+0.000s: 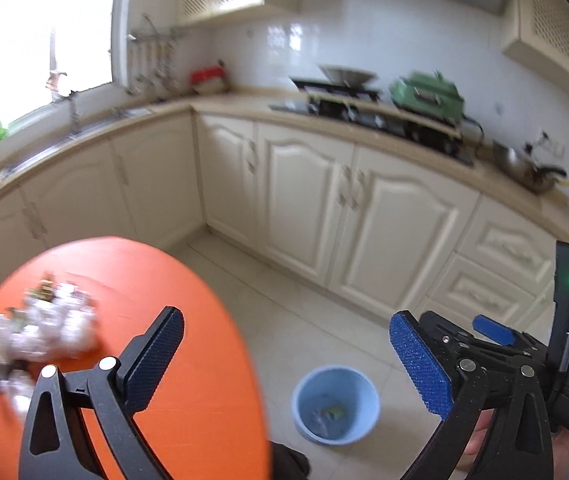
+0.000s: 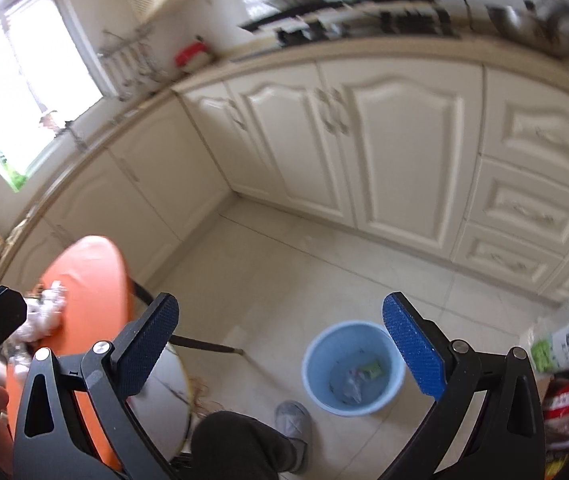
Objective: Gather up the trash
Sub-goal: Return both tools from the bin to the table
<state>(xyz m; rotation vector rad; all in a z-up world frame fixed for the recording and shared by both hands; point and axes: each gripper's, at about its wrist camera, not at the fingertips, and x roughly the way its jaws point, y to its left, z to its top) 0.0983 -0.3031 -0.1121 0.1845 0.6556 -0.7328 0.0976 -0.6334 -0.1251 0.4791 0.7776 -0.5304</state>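
Observation:
A heap of crumpled clear wrappers point(image 1: 40, 332) lies on the round orange table point(image 1: 188, 400) at the lower left. My left gripper point(image 1: 288, 360) hangs open beside the table's edge, with nothing between its blue pads. On the floor below it stands a light blue bin point(image 1: 304, 384) with a few scraps of trash point(image 1: 330, 414) at the bottom. In the right wrist view my right gripper point(image 2: 282, 344) is open and empty above the same bin point(image 2: 316, 360), scraps point(image 2: 356, 380) inside. The orange table point(image 2: 84, 280) and wrappers point(image 2: 44, 312) are to its left.
Cream kitchen cabinets point(image 1: 364, 208) wrap the far side under a counter with a stove point(image 1: 348, 100) and a pan point(image 1: 524, 164). A person's dark trouser leg and grey slipper point(image 2: 292, 424) stand next to the bin. Bags and packets point(image 2: 564, 360) crowd the floor at right.

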